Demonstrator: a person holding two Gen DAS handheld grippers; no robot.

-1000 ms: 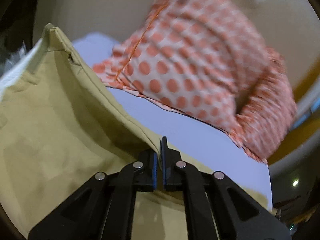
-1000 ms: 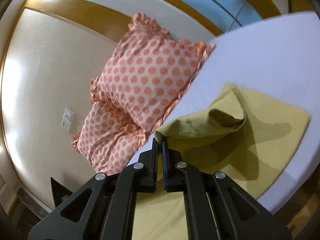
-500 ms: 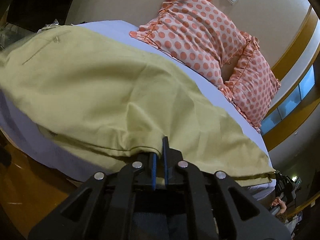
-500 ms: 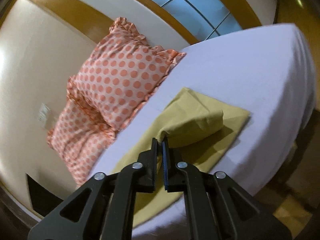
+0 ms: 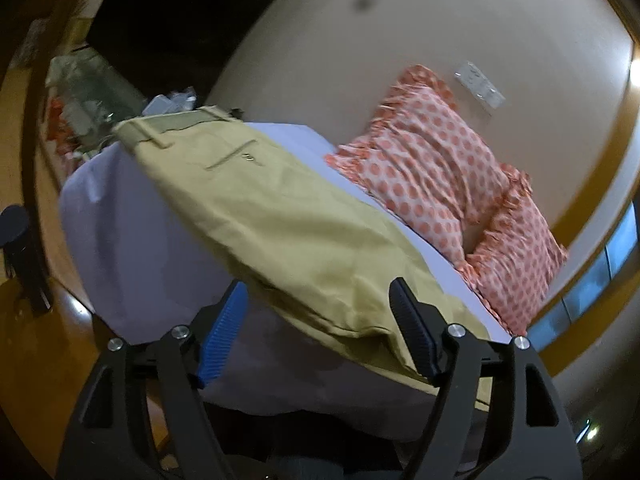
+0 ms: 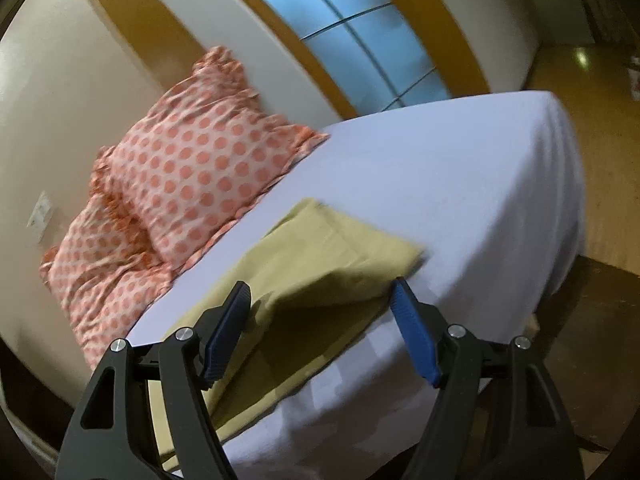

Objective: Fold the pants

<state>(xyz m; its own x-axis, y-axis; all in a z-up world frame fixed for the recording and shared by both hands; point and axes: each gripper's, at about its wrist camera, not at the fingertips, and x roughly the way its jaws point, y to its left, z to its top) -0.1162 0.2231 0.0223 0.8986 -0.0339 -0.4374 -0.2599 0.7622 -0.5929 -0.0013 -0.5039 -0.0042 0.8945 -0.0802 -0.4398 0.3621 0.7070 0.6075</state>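
Observation:
Khaki pants point(image 5: 276, 220) lie folded lengthwise on the white bed sheet point(image 5: 120, 240), waistband and back pocket at the far left. In the right wrist view the pants point(image 6: 320, 256) end in a doubled-over leg end near the bed's front edge. My left gripper point(image 5: 320, 328) is open, jaws wide apart, at the near edge of the pants and holding nothing. My right gripper point(image 6: 322, 320) is open too, just short of the folded leg end, holding nothing.
Two orange polka-dot pillows point(image 5: 440, 176) lean on the wall at the bed's head; they also show in the right wrist view point(image 6: 192, 168). A cluttered side table point(image 5: 88, 104) stands beyond the waistband. Bare sheet point(image 6: 460, 168) stretches right of the pants, wooden floor point(image 6: 608, 160) beyond.
Both grippers were shut on pants fabric and have opened and let go. The cloth has dropped flat onto the bed, and both grippers have drawn back toward the bed's edge.

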